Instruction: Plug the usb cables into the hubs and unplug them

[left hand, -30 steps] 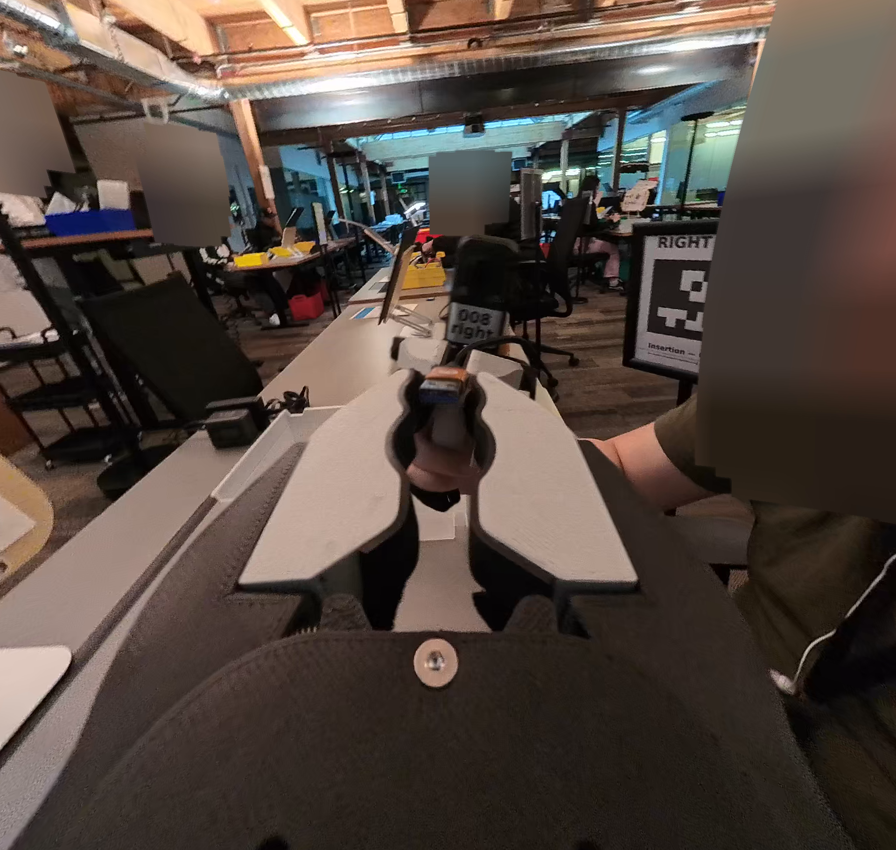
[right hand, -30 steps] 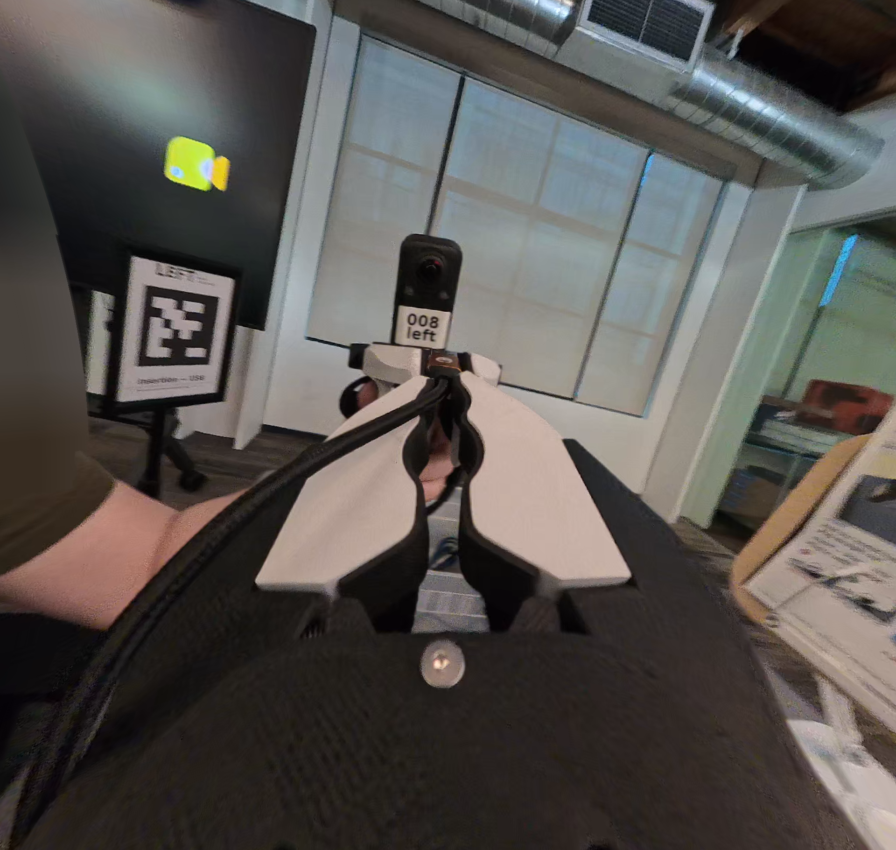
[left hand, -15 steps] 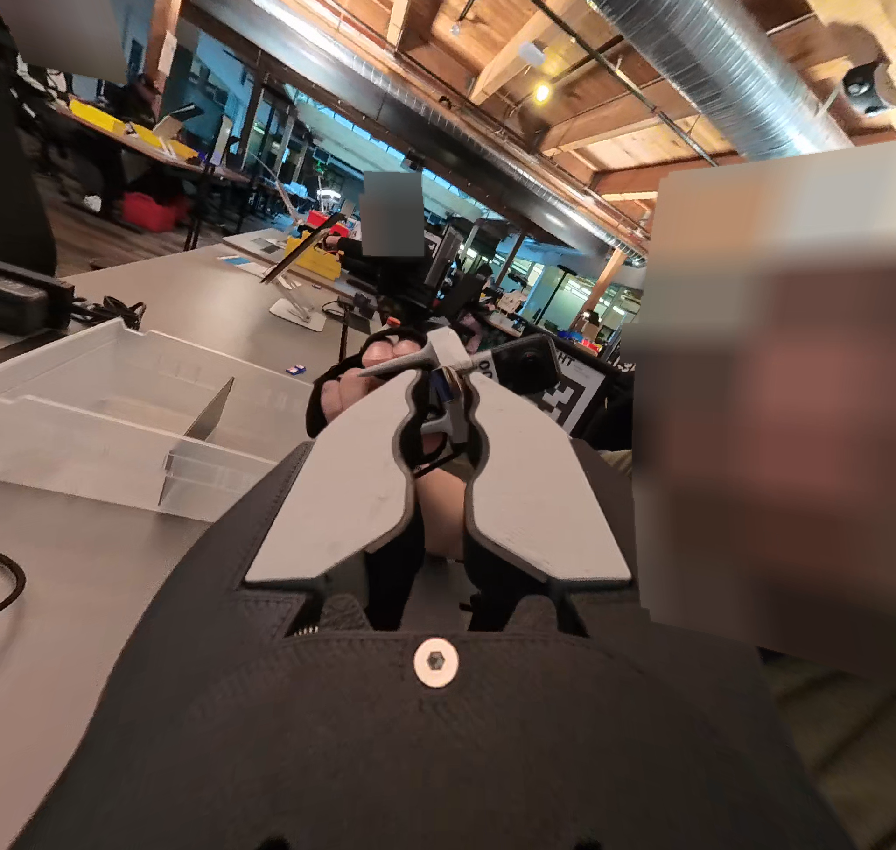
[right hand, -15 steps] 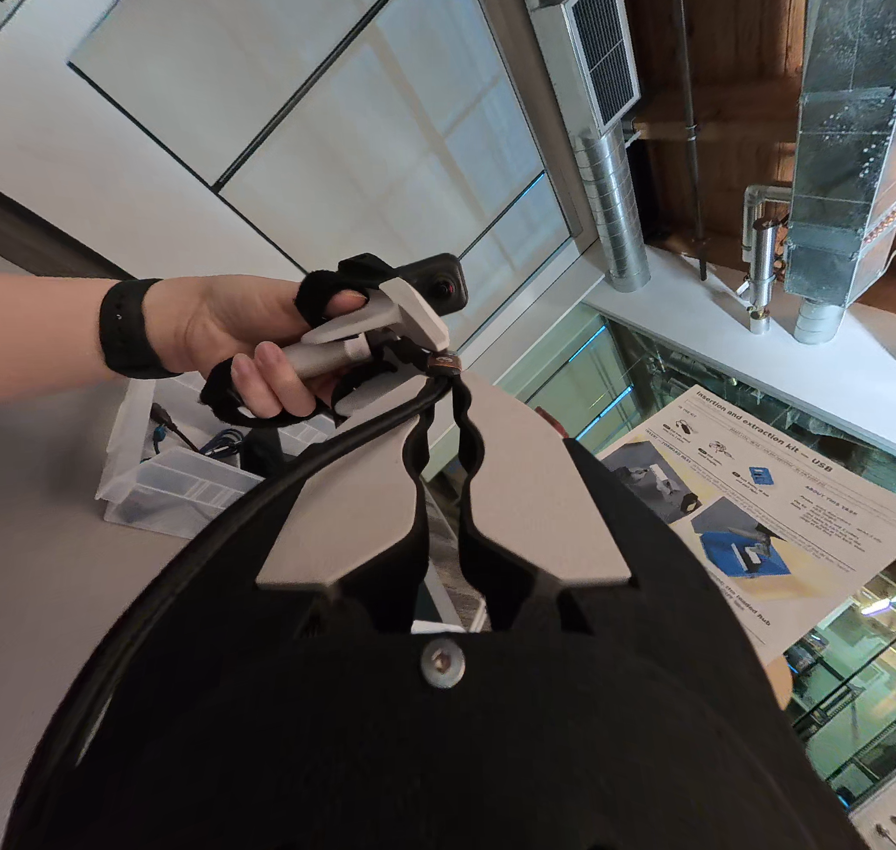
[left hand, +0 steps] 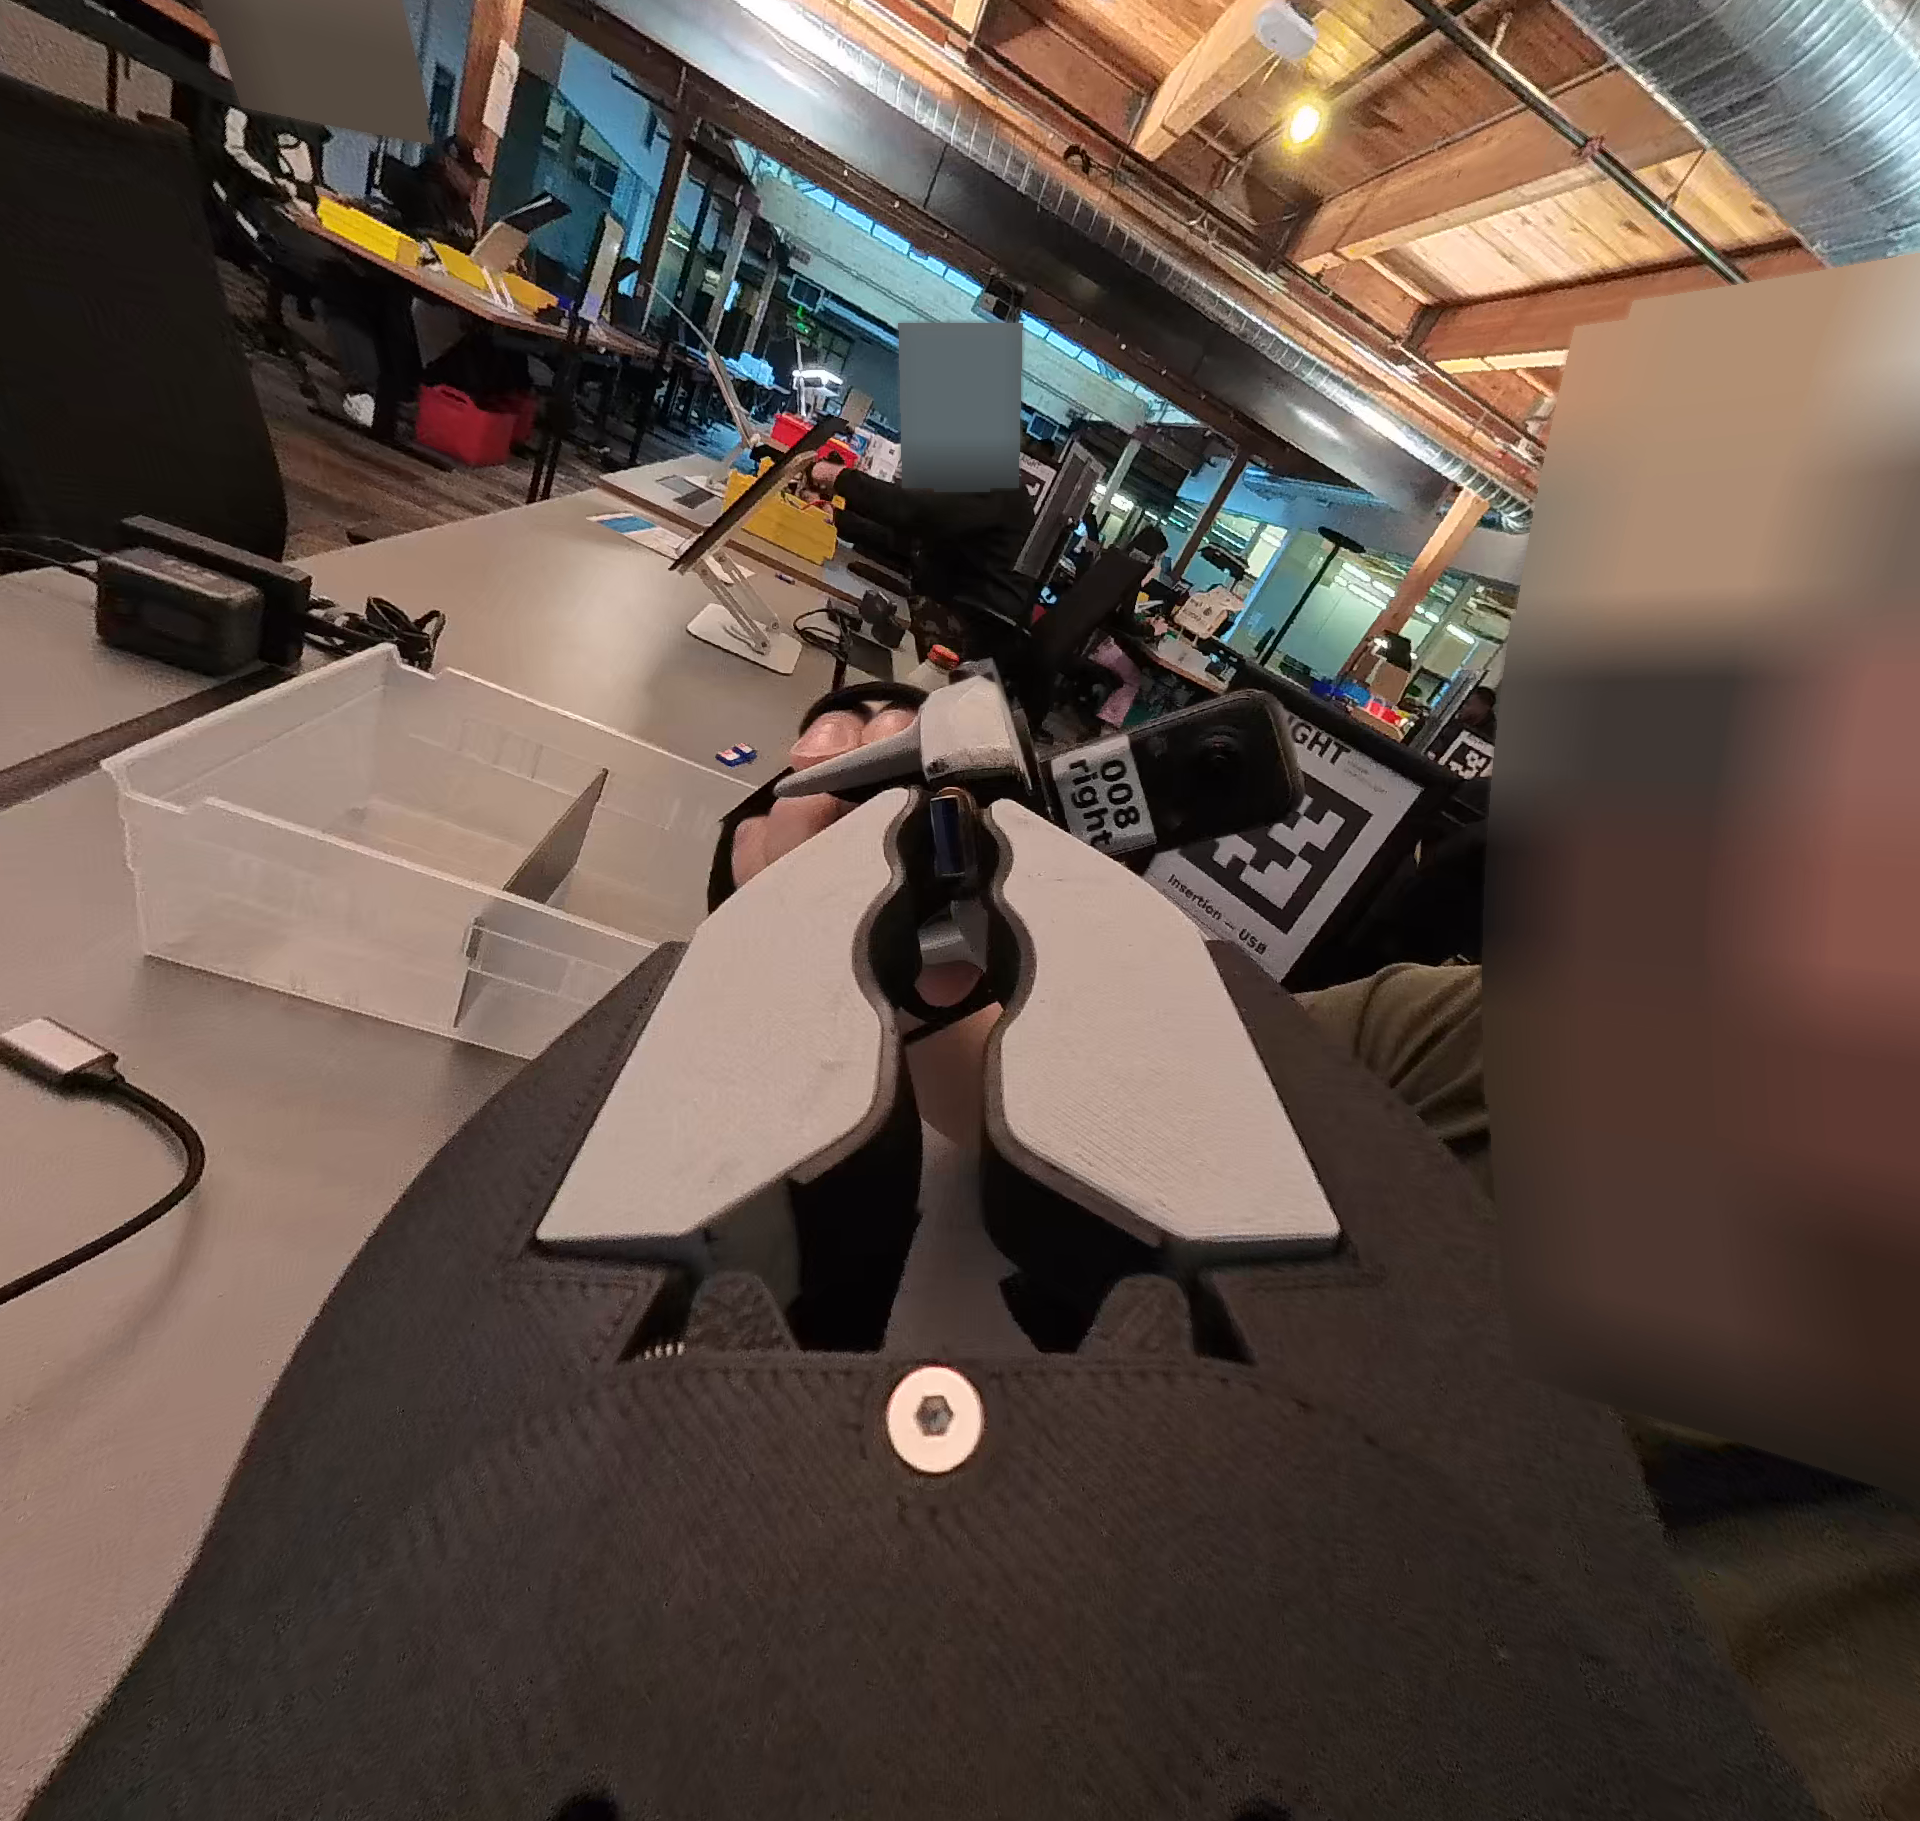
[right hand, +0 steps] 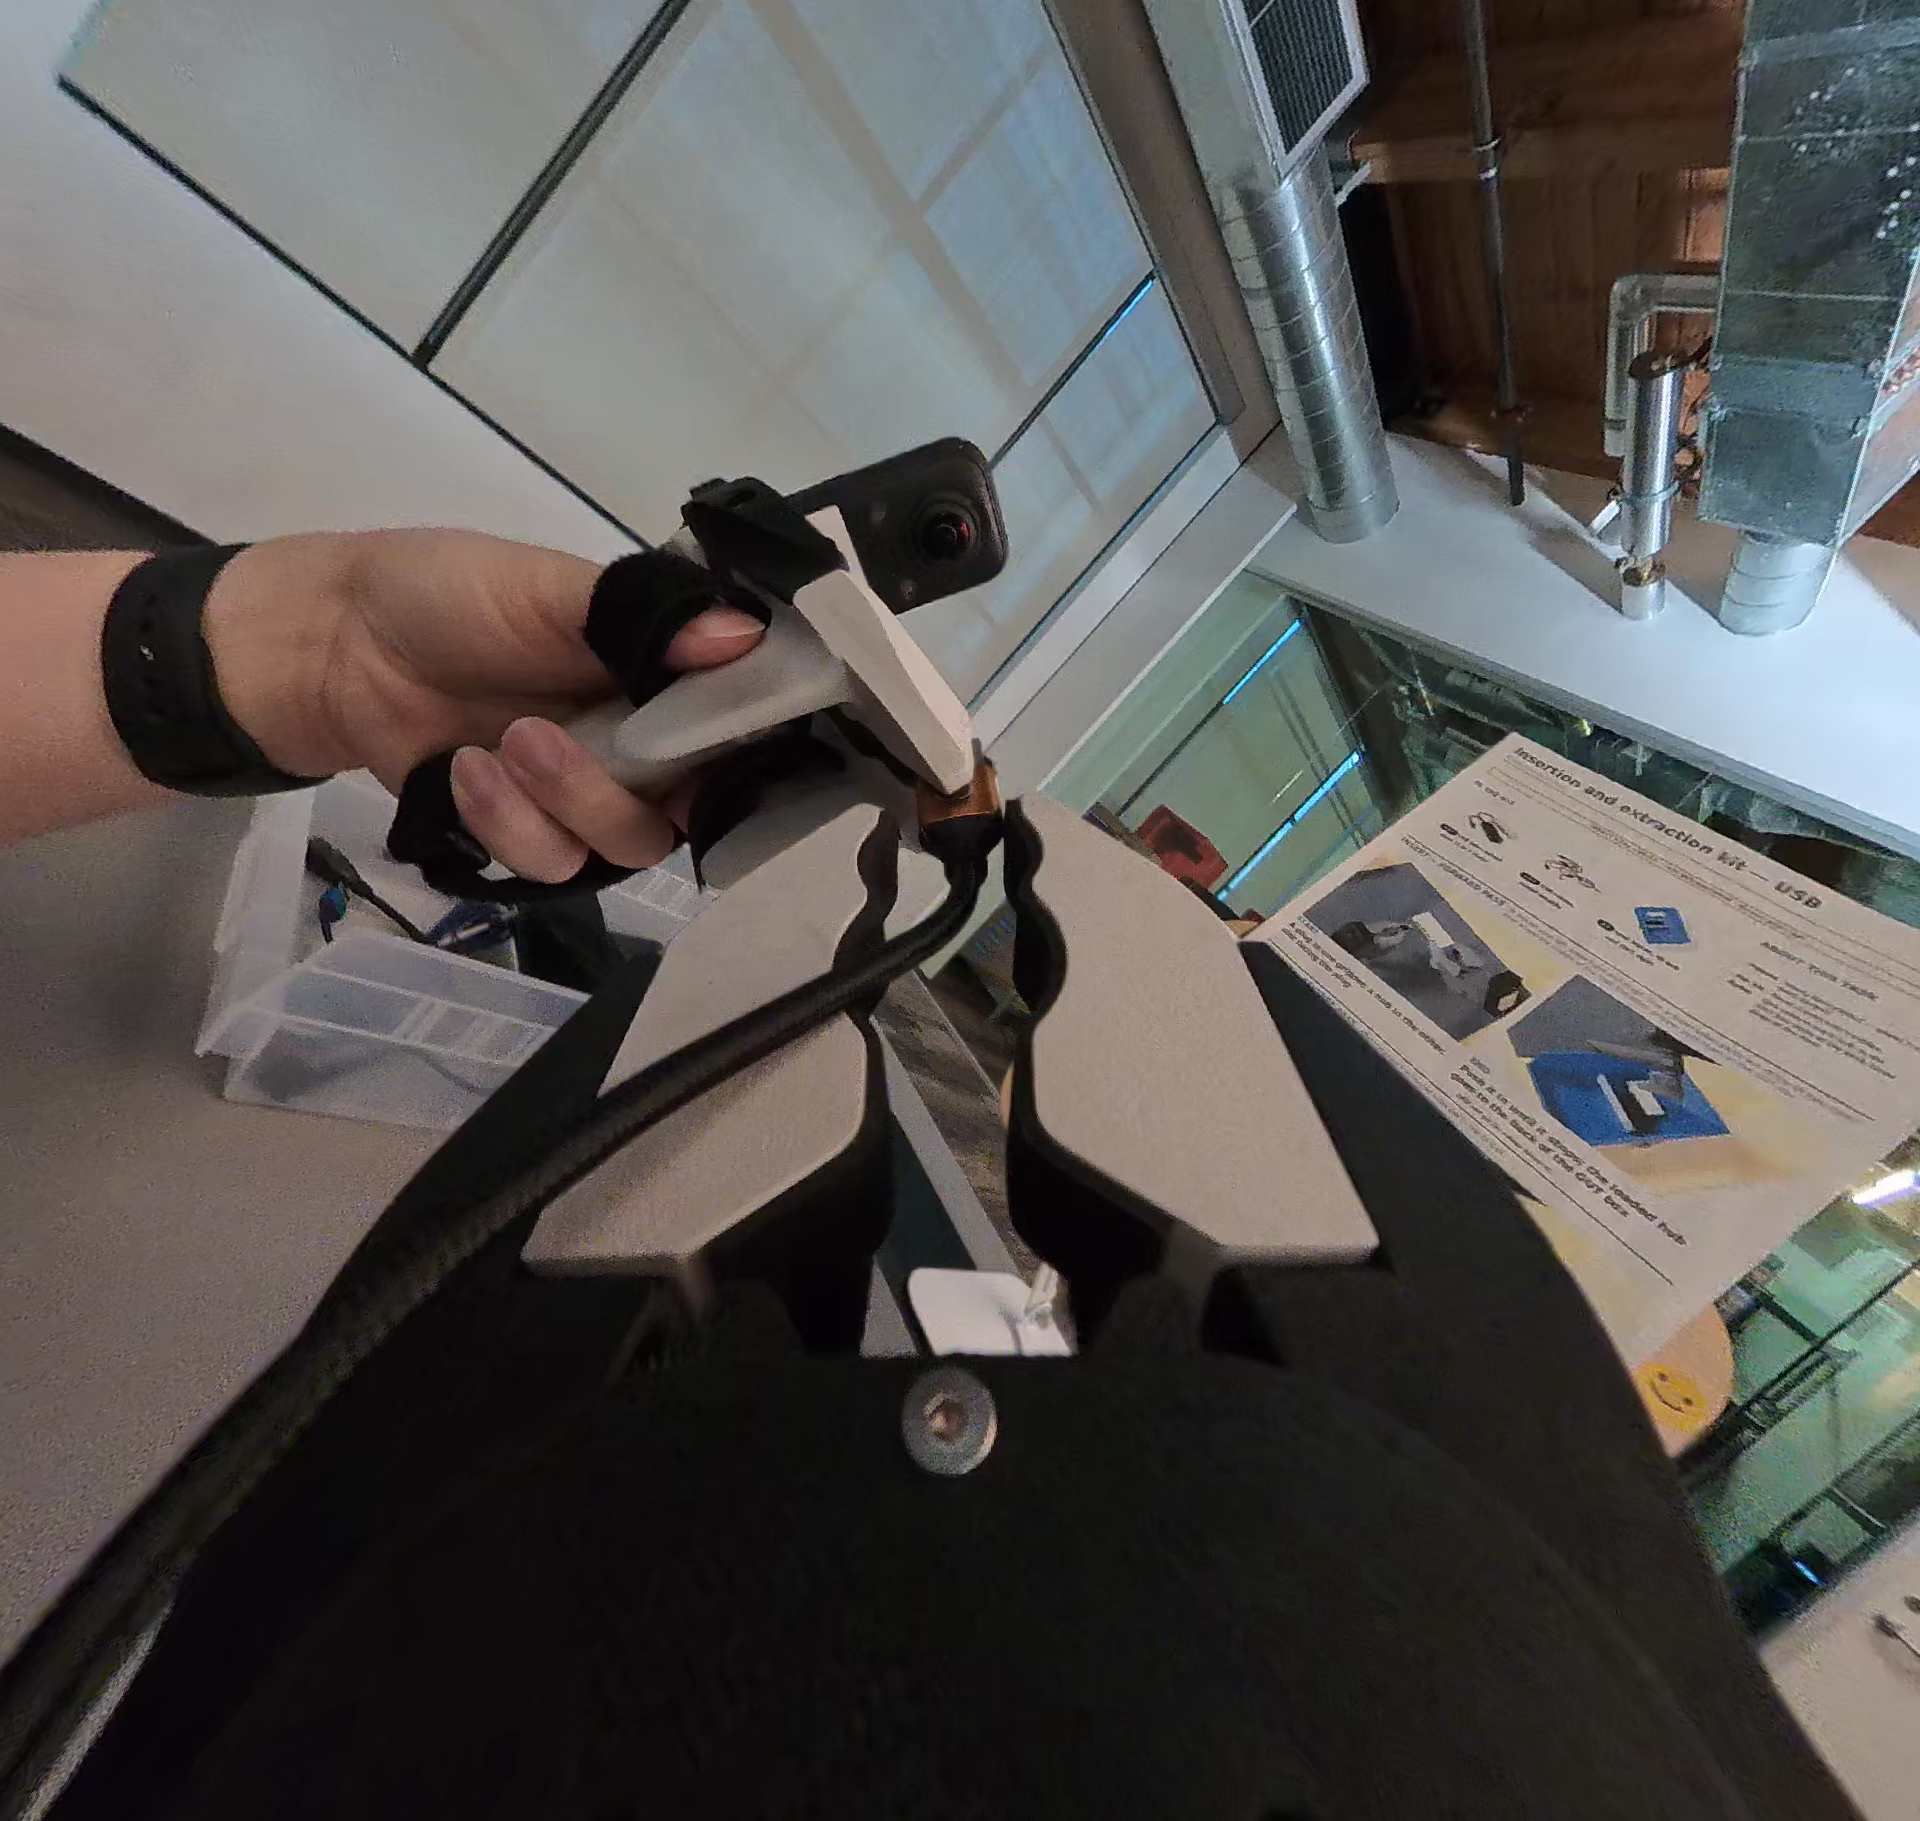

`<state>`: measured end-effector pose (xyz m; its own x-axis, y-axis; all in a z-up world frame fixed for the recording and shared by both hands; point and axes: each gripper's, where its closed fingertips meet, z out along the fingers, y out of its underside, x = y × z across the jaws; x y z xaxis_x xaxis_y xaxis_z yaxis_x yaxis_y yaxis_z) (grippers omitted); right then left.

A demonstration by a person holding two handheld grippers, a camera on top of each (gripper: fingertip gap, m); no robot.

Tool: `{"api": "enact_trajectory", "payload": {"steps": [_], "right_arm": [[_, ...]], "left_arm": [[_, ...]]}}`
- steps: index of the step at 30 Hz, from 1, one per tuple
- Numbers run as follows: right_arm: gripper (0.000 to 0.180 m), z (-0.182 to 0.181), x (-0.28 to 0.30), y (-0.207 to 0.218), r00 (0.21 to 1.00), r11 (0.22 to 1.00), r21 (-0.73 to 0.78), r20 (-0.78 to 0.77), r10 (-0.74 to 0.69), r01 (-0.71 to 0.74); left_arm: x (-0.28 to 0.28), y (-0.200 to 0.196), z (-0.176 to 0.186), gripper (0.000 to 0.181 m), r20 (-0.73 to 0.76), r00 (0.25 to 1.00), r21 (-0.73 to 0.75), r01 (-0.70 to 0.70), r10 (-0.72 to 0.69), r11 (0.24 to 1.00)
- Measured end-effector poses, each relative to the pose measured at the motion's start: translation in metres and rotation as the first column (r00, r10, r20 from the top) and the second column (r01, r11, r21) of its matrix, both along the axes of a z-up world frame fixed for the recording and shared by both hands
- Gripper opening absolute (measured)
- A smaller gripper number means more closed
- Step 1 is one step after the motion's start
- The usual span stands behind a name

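Currently both raised off the bench (left hand: 540, 608), tips facing. Left fingers (left hand: 948, 841) clamped on a blue-tipped USB plug (left hand: 948, 829). Right fingers (right hand: 954, 836) clamped on black braided cable (right hand: 727, 1054) just behind its copper-collared connector (right hand: 961, 803). Clear bin (left hand: 343, 836) sits left.

One second ago both grippers were level and pointed straight at each other. Now both are tipped over, so the room looks slanted. In the left wrist view, the clear bin (left hand: 364, 836) on the gray table (left hand: 540, 576) has come into sight on the left, and a cable with a silver plug (left hand: 57, 1049) now shows at the left edge. The right gripper (left hand: 961, 743) ahead now lies on its side. In the right wrist view, the hand (right hand: 436, 680) holding the left gripper (right hand: 940, 748) now shows fully, and a printed sheet (right hand: 1621, 992) has come in on the right. The black cable (right hand: 727, 1044) has slid lower between the fingers.
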<state>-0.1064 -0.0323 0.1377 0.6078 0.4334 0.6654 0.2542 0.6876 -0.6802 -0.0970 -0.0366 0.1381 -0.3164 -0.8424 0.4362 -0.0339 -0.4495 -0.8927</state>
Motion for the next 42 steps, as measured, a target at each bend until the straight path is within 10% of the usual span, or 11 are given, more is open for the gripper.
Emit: {"api": "enact_trajectory", "payload": {"steps": [1, 42], "right_arm": [[0.018, -0.001, 0.0, 0.001, 1.0, 1.0, -0.004, 0.01, -0.008, 0.008], [0.016, -0.014, 0.004, 0.012, 0.996, 0.997, -0.036, 0.073, -0.06, 0.063]], "left_arm": [[0.0, 0.0, -0.001, 0.006, -0.005, 1.0, -0.002, 0.003, -0.003, 1.0], [0.006, 0.009, -0.016, 0.006, -0.065, 0.998, -0.12, 0.004, -0.012, 0.993]]}}
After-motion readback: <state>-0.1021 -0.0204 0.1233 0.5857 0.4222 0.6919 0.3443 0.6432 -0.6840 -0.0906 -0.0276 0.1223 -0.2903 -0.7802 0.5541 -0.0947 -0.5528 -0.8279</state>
